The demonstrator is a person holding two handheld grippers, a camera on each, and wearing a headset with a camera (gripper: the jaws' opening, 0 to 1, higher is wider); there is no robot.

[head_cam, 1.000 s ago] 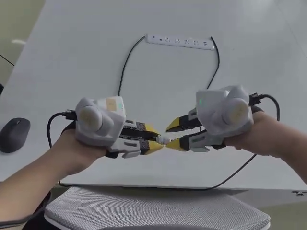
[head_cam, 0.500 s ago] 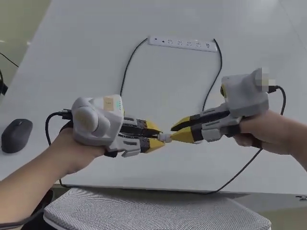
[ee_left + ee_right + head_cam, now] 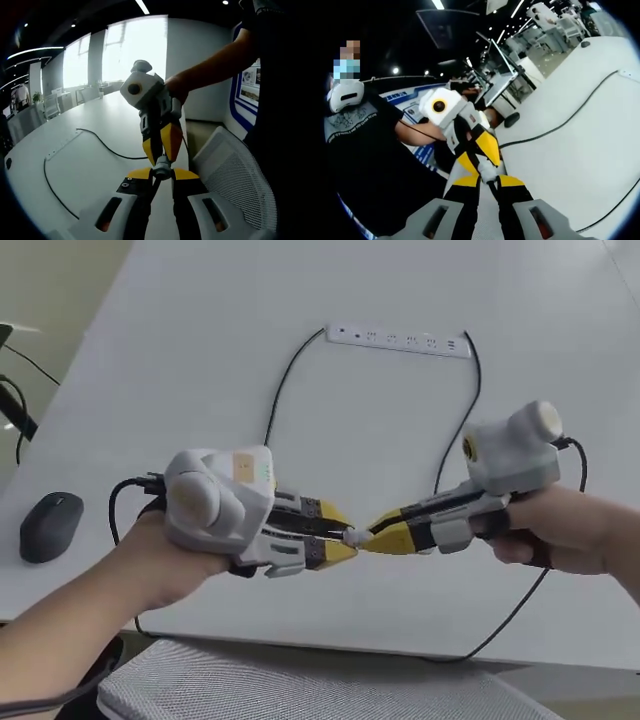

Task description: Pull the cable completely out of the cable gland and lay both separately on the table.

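Right gripper view: right gripper (image 3: 489,182) clamps the cable (image 3: 493,189), left gripper (image 3: 481,161) clamps the cable gland (image 3: 487,172).

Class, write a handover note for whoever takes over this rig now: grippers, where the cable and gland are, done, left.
Left gripper: shut, seemingly on the black cable between its jaws.
Right gripper: shut on the white cable gland.
Both held in the air over the table's near edge.
Done: both gripped; cable not yet out.
To do: pull cable out, lay each down separately.
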